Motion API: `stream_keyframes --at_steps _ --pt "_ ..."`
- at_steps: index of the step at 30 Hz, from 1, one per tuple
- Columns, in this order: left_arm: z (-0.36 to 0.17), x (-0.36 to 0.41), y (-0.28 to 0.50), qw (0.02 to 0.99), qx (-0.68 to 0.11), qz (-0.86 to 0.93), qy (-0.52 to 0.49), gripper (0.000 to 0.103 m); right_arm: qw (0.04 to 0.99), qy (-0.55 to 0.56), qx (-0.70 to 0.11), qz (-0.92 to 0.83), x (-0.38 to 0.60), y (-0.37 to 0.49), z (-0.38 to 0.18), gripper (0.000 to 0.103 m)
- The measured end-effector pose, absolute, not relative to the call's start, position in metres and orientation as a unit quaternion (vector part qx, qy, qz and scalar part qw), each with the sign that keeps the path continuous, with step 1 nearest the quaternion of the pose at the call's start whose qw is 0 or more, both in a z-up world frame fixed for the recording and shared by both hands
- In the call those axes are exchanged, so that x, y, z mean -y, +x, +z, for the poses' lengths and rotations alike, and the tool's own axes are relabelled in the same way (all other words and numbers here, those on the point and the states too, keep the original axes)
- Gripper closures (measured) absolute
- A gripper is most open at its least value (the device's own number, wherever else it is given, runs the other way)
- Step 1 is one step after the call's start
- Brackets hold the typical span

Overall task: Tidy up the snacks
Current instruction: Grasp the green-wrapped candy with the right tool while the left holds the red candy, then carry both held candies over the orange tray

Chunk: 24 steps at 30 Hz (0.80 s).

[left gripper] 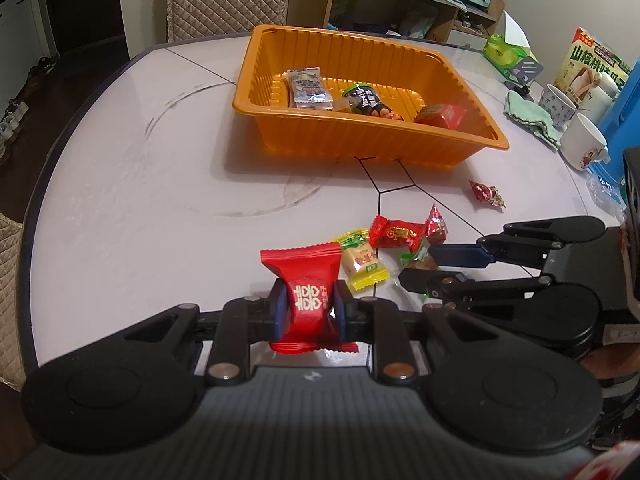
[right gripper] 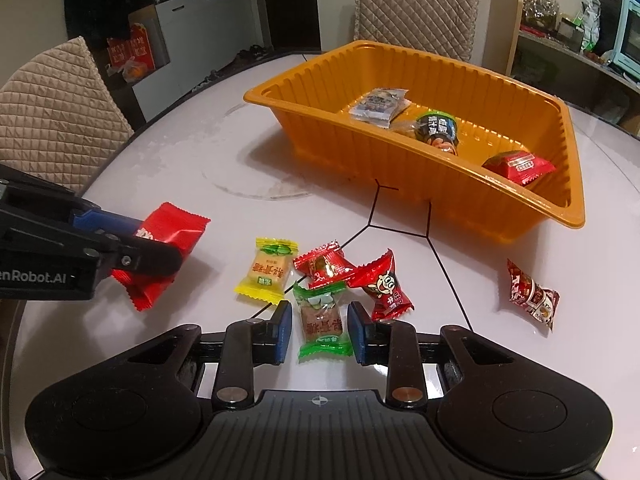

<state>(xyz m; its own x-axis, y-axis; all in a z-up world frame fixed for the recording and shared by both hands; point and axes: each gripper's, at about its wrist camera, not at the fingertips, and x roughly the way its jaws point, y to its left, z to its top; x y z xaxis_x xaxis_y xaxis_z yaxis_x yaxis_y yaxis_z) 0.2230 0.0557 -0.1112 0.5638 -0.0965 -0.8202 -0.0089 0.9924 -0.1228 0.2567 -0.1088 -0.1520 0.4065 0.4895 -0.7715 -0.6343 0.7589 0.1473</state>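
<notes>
My left gripper [left gripper: 309, 312] is shut on a red snack packet [left gripper: 306, 280] and holds it just above the table; it shows at the left of the right wrist view [right gripper: 160, 240]. My right gripper [right gripper: 320, 330] is open, its fingers on either side of a green-wrapped candy [right gripper: 322, 316] lying on the table. A yellow candy [right gripper: 267, 272], two red candies [right gripper: 320, 264] [right gripper: 384, 284] and a separate red packet [right gripper: 532, 294] lie nearby. The orange tray [right gripper: 436, 196] holds a grey packet [right gripper: 378, 106], a dark packet [right gripper: 438, 130] and a red packet [right gripper: 518, 166].
The white round table [left gripper: 120, 200] has quilted chairs [right gripper: 56, 120] at its edge. At the right in the left wrist view stand two mugs [left gripper: 582, 142], a green cloth [left gripper: 528, 114], a snack box [left gripper: 592, 68] and a blue box [left gripper: 628, 108].
</notes>
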Motion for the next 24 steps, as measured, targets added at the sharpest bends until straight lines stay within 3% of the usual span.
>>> stream_keyframes --at_steps 9,24 --pt "-0.111 -0.056 0.223 0.882 -0.467 -0.025 -0.056 0.082 0.835 -0.083 -0.43 0.334 0.108 0.257 -0.154 0.081" --pt "-0.102 -0.065 0.216 0.887 -0.456 -0.028 -0.058 0.082 0.839 -0.031 -0.431 0.33 0.127 0.239 -0.13 0.083"
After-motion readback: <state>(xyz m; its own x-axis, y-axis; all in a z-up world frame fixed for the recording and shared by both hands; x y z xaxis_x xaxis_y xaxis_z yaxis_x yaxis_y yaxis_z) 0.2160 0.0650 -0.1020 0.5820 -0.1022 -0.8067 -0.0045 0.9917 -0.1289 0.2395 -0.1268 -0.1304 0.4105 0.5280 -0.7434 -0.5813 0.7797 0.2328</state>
